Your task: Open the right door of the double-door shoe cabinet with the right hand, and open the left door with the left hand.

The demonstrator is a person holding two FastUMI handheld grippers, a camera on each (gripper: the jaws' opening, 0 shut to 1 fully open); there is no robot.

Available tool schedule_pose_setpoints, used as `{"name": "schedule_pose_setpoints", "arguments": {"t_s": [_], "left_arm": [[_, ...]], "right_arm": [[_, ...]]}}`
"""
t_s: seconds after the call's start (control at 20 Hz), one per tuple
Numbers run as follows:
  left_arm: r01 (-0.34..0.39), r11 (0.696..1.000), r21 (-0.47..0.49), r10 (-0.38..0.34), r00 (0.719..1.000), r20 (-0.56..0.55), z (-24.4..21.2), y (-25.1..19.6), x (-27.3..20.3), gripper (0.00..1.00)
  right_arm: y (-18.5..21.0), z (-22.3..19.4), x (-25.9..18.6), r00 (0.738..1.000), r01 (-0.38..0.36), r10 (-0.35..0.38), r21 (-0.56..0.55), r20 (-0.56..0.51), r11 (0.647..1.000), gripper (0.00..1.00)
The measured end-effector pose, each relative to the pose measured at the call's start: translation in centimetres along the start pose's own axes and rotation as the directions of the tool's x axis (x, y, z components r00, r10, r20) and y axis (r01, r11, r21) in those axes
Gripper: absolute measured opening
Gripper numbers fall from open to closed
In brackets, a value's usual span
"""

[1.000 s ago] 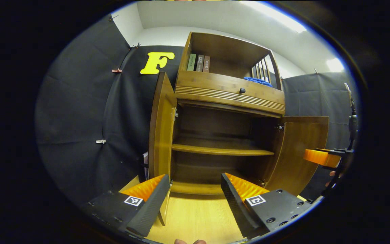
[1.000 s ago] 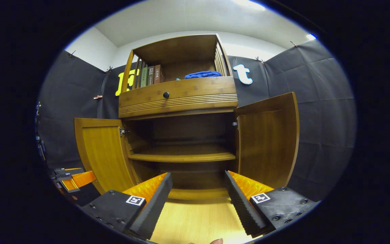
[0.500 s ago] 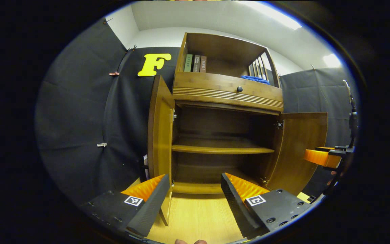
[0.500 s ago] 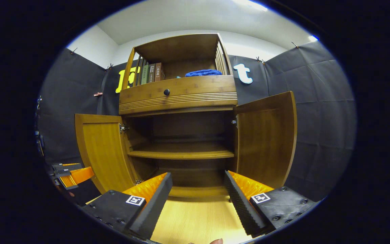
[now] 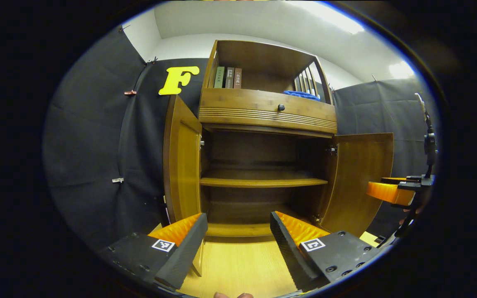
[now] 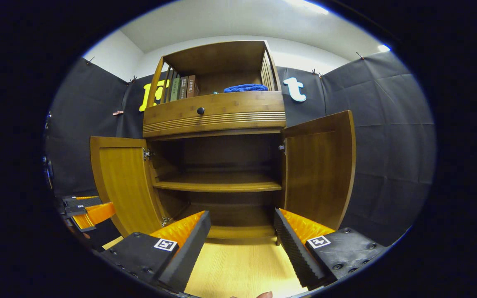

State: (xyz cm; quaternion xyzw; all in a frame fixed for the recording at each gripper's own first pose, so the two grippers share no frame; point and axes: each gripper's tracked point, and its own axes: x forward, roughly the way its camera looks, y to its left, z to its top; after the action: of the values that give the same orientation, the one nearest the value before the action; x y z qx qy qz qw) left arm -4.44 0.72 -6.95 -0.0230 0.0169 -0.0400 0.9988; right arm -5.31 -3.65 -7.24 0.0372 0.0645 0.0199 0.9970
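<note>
We hold both claws spread and empty, the left claw just right of the swung-out left door, the right claw just left of the right door.

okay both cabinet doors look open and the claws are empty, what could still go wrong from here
1. The left door stands close beside the open left claw; a sideways move could bump it and swing it.
2. The right door likewise stands close to the open right claw, so pulling back carelessly might clip its edge.
3. The blue cloth lies near the top shelf's front; jolting the cabinet could shift it.
</note>
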Motion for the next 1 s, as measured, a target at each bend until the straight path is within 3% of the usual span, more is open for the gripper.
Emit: {"name": "schedule_pose_setpoints", "arguments": {"t_s": [1.0], "left_arm": [[-0.004, 1.000, 0.005, 0.004, 1.000, -0.015, -0.62, 0.54, -0.02, 0.95]], "right_arm": [[0.68, -0.17, -0.26, 1.000, -0.016, 0.016, -0.003, 0.011, 1.000, 0.98]]}}
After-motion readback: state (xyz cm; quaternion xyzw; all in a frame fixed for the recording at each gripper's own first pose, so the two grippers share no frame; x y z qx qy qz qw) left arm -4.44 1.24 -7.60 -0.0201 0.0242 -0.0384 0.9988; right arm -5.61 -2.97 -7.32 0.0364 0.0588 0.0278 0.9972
